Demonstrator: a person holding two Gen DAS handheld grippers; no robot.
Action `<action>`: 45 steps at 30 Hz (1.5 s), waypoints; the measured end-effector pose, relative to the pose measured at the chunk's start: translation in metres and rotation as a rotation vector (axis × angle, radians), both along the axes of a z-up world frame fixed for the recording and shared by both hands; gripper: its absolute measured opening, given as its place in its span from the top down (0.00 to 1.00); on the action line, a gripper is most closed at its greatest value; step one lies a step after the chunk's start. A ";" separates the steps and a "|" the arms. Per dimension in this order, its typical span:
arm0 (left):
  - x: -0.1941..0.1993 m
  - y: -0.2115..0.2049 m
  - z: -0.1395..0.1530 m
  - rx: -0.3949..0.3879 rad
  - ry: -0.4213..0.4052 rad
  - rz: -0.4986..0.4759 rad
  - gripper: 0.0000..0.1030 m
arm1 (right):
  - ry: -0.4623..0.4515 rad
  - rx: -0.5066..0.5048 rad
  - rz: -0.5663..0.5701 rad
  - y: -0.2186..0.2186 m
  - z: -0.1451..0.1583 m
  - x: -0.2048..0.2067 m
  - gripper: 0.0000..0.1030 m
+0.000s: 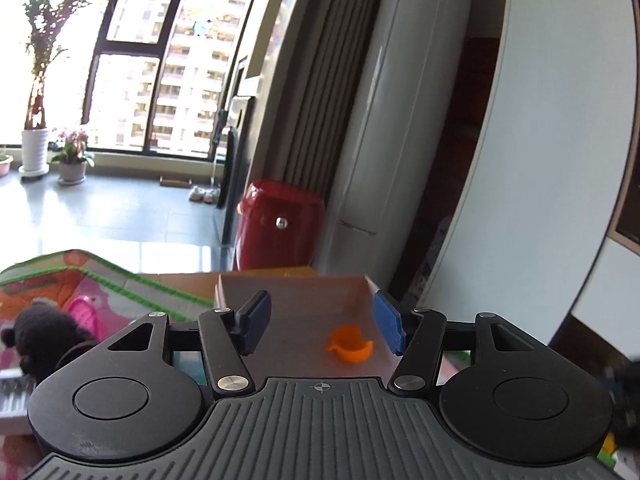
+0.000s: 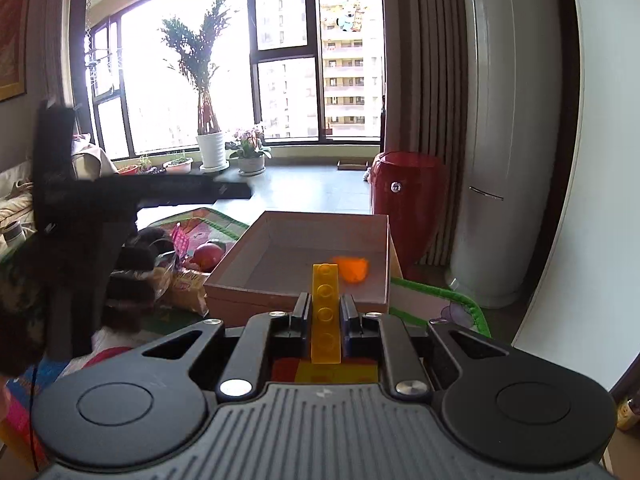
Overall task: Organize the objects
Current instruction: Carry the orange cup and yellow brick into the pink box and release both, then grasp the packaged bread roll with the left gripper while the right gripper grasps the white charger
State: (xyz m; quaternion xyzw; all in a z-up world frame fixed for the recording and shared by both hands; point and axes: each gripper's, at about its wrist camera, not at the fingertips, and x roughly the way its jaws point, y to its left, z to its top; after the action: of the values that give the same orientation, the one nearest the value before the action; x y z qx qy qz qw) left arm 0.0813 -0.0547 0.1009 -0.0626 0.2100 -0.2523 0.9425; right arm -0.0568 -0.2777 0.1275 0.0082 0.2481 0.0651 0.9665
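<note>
A shallow cardboard box (image 1: 296, 292) lies on the play mat, also in the right wrist view (image 2: 280, 288). An orange toy cup (image 1: 350, 343) lies inside it on its side; it looks blurred in the right wrist view (image 2: 354, 268). My left gripper (image 1: 322, 322) is open and empty, its blue pads (image 1: 387, 326) spread above the box with the cup between and below them. My right gripper (image 2: 326, 312) is shut on a yellow studded brick (image 2: 326, 312) that sticks forward, just before the box's near wall.
A red barrel-shaped stool (image 2: 408, 208) stands behind the box beside a white floor-standing air conditioner (image 2: 508, 160). Left of the box lie a black plush toy (image 1: 44, 336), a pink toy basket (image 1: 86, 316), a red ball (image 2: 206, 256) and snack bags (image 2: 188, 288). The left gripper's dark body (image 2: 80, 216) shows at left.
</note>
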 end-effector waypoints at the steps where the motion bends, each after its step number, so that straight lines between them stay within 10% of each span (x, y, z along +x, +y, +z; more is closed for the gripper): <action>1: -0.012 0.008 -0.007 0.016 0.009 -0.015 0.40 | -0.006 0.003 0.003 0.000 0.003 0.010 0.86; 8: -0.077 0.055 -0.056 0.130 0.120 0.020 0.40 | -0.045 0.026 0.014 0.023 0.018 0.101 0.77; 10: -0.090 0.070 -0.062 0.137 0.149 0.050 0.40 | -0.051 0.037 0.002 0.030 0.016 0.119 0.12; 12: -0.095 0.080 -0.066 0.136 0.163 0.081 0.40 | -0.091 0.072 -0.023 0.030 0.015 0.124 0.00; 23: -0.072 0.095 -0.056 0.231 0.020 0.147 0.39 | -0.091 0.063 -0.052 0.047 -0.076 0.053 0.00; 28: -0.065 0.089 -0.066 0.358 -0.042 0.105 0.39 | 0.068 0.189 0.090 0.057 -0.117 0.037 0.00; 31: -0.060 0.086 -0.069 0.465 -0.069 0.064 0.39 | -0.054 0.140 0.072 0.060 -0.103 0.024 0.00; 35: -0.042 0.088 -0.065 0.541 -0.089 0.020 0.39 | 0.027 0.100 0.121 0.071 -0.109 0.038 0.00; 45: 0.027 0.085 -0.070 0.481 0.012 -0.008 0.25 | 0.159 0.140 0.177 0.063 -0.116 0.051 0.00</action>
State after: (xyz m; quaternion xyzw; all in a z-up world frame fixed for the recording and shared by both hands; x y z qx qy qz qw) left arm 0.1083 0.0304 0.0312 0.1633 0.2698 -0.1984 0.9280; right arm -0.0061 -0.2148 0.0116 0.0586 0.3186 0.1665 0.9313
